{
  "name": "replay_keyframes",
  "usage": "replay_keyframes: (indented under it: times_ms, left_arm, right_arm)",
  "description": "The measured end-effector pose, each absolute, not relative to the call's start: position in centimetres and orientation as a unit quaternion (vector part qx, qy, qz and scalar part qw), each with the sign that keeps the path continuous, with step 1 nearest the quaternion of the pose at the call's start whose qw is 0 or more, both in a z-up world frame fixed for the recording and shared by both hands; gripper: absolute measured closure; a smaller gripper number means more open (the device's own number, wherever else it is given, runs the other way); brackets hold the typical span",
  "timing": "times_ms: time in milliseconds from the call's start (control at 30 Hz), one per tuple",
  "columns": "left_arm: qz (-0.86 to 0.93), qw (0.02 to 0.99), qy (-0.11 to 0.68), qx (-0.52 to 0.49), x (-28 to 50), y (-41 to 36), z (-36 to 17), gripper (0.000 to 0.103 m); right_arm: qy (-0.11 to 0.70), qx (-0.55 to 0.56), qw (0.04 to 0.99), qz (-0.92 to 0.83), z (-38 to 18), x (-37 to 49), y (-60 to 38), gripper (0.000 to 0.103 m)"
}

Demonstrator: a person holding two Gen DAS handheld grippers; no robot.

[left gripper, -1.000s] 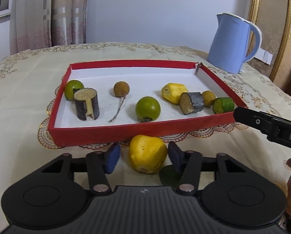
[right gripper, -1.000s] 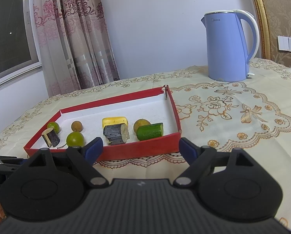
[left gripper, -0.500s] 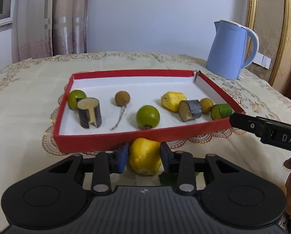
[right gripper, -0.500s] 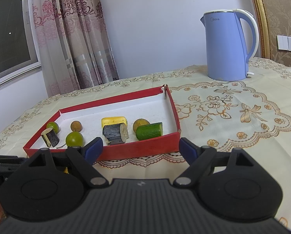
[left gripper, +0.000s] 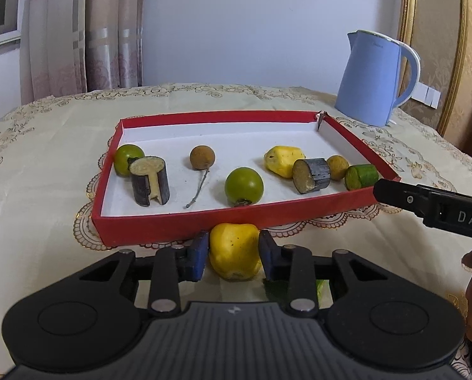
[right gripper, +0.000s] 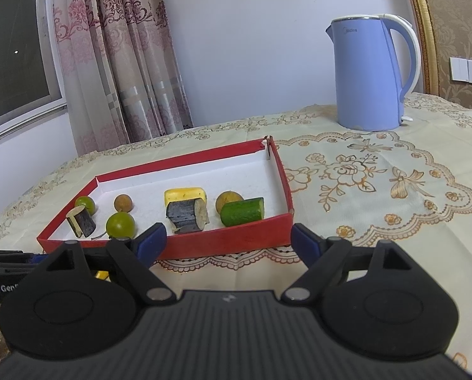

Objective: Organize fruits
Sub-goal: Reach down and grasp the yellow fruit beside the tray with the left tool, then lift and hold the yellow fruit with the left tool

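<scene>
My left gripper [left gripper: 234, 255] is shut on a yellow fruit [left gripper: 234, 250] and holds it just in front of the near wall of the red tray [left gripper: 172, 223]. In the tray lie two green round fruits [left gripper: 243, 186], a brown longan [left gripper: 202, 157], a yellow fruit piece [left gripper: 281, 164], two dark sugarcane pieces [left gripper: 149, 184] and a cucumber piece [left gripper: 361, 176]. My right gripper [right gripper: 228, 242] is open and empty, near the tray's right front corner [right gripper: 280, 226]. A green piece [left gripper: 275, 291] lies half hidden under my left gripper.
A blue electric kettle [right gripper: 373, 72] stands at the back right of the table. An embroidered cream tablecloth [right gripper: 378, 190] covers the table. Curtains [right gripper: 122, 63] hang behind. The right gripper's finger [left gripper: 425, 204] reaches in beside the tray's right end.
My left gripper has closed on the yellow fruit and lifted it off the cloth toward the tray's front wall. The right gripper has stayed open and nearly still.
</scene>
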State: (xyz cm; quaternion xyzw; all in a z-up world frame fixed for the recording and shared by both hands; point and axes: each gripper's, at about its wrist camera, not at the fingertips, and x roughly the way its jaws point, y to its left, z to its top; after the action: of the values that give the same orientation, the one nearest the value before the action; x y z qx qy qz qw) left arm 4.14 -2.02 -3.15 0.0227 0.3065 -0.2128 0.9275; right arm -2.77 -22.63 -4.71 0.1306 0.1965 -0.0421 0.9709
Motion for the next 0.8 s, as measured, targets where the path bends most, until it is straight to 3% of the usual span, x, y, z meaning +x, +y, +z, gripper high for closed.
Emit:
replay_keyframes:
  times_ms: [133, 467, 700, 800]
  left_arm:
    - [-0.214, 0.927, 0.309, 0.014, 4.3, -1.8, -3.2, 0.07]
    - [-0.214, 0.931, 0.295, -0.007, 4.2, -0.8, -2.8, 0.083]
    - [-0.234, 0.926, 0.296, 0.002, 4.0, -1.0, -2.6, 0.083]
    - [-0.25, 0.919, 0.304, -0.017, 4.2, -0.7, -2.5, 0.072]
  right_arm:
    - [0.197, 0.13, 0.971, -0.042, -4.7, -2.7, -22.6, 0.018]
    - [0.195, 0.13, 0.971, -0.043, -4.8, -2.8, -22.5, 0.018]
    - [0.196, 0.129, 0.971, -0.042, -4.8, -2.8, -22.4, 0.018]
    - [0.196, 0.129, 0.971, -0.042, -4.8, -2.8, -22.4, 0.018]
